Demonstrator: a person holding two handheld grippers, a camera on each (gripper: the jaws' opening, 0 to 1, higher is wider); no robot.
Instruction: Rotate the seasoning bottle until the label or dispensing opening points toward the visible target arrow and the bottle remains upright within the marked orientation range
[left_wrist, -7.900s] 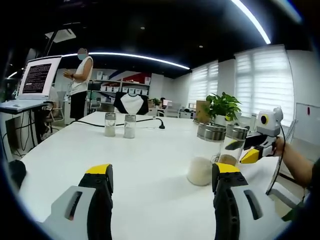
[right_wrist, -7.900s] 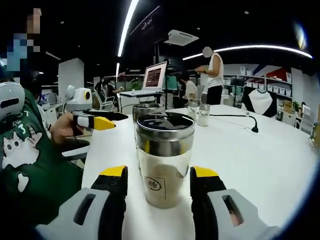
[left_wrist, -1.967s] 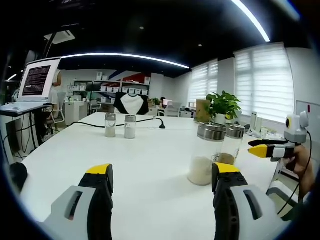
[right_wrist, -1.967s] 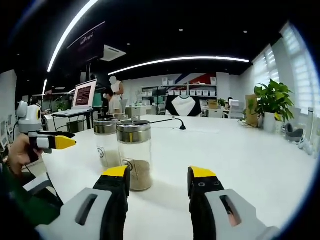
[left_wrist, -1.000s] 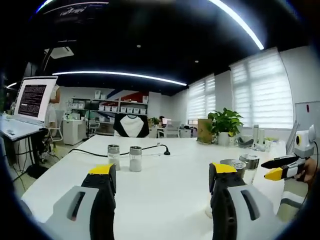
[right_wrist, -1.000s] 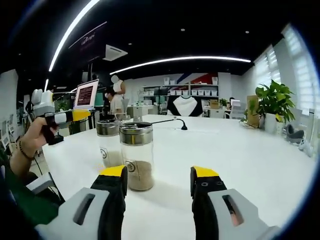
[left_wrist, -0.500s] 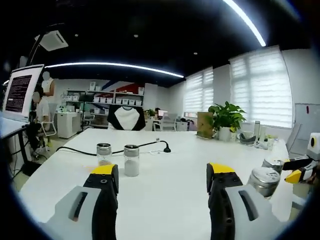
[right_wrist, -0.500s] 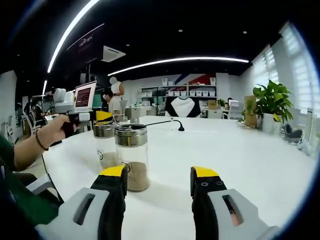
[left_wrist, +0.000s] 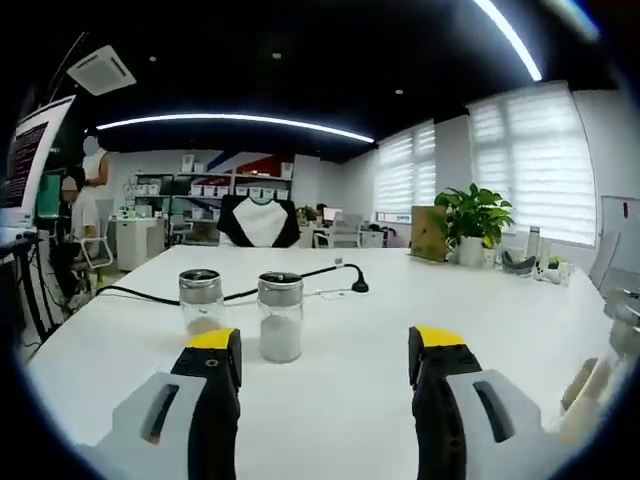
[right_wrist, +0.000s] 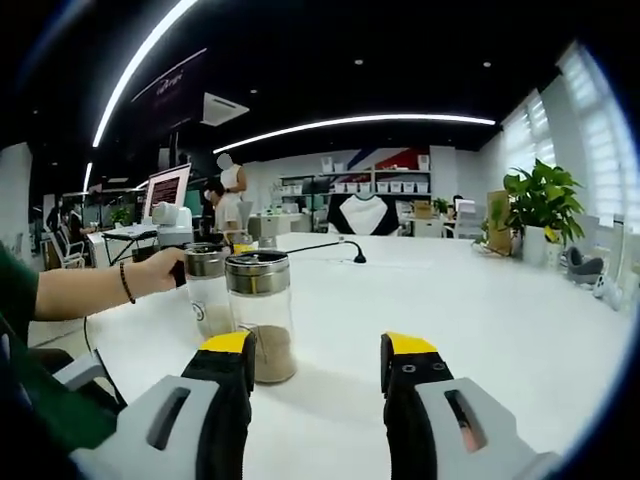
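In the right gripper view, the seasoning bottle (right_wrist: 260, 315) stands upright on the desk (right_wrist: 480, 330), left of centre, just beyond the left jaw of the right gripper (right_wrist: 318, 362), which gapes wide and empty. The left gripper (left_wrist: 322, 350), equally open and empty, faces two smaller shakers (left_wrist: 280, 317).

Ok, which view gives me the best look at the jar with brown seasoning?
The right gripper view: the brown seasoning jar stands upright just beyond the open right gripper. The left gripper view faces two small shakers instead.
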